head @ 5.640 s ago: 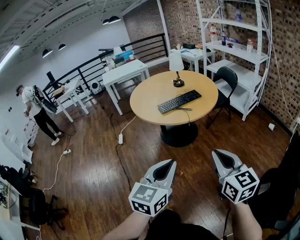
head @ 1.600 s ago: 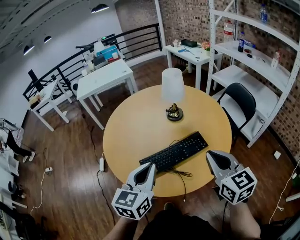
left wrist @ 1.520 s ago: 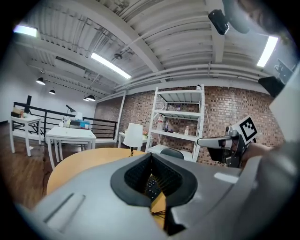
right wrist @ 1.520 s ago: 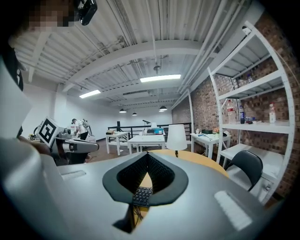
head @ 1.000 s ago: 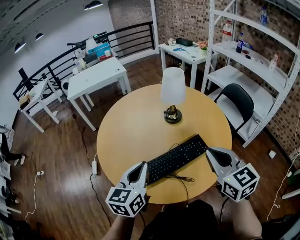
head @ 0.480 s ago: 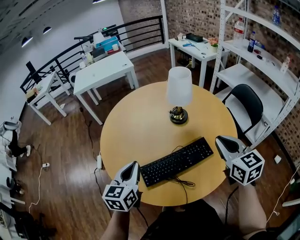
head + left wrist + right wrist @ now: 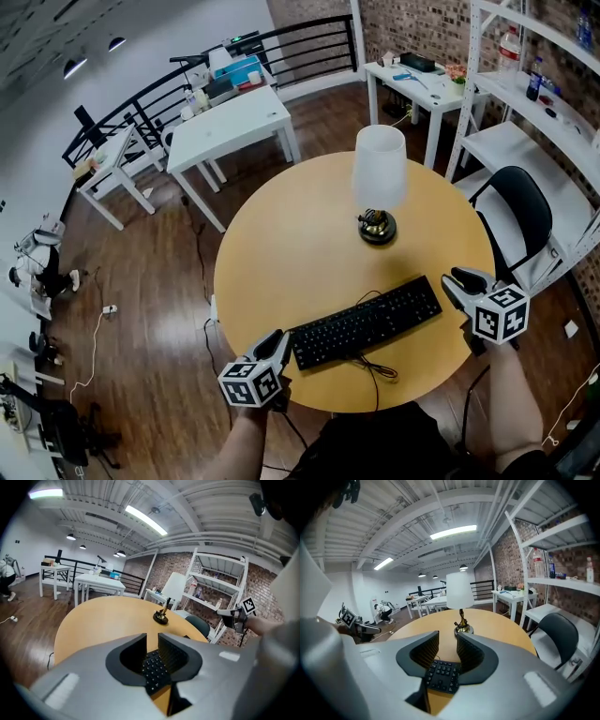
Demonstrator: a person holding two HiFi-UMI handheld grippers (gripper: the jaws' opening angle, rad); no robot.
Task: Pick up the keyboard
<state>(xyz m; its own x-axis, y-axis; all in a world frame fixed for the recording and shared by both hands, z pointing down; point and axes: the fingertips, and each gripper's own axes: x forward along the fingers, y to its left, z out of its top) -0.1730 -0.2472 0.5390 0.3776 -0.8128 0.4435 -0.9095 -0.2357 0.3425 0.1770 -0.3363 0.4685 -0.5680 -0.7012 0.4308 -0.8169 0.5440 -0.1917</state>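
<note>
Head view: keyboard [image 7: 366, 323] lies flat on the near part of the round bench [image 7: 272, 244], with its long axis slanting from near-left up to far-right and its cable [image 7: 379, 366] trailing toward the near edge. Left tongs [image 7: 279, 339] sit just off the keyboard's left end and right tongs [image 7: 456, 280] just off its right end. One hand per end, neither clearly nearer, so I read this as the setup for a two-ended grab. The lamp [image 7: 379, 178] stands behind the keyboard, apart from it. Left gripper view: left tongs [image 7: 151, 639] are part open and opening. The keyboard's left end [image 7: 157, 670] shows in the gap and just ahead, but the pads aren't pressing on it, so nothing is held. The long axis runs away from this camera toward the right tongs [image 7: 233, 616]. Right gripper view: right tongs [image 7: 447, 640] are also part open and opening. The keyboard's right end [image 7: 442, 675] sits low in the gap with no contact visible, and the lamp base [image 7: 463, 630] is beyond it. Judgement: each pair needs to push in along the long axis until the end edge is between the pads, then close.
</note>
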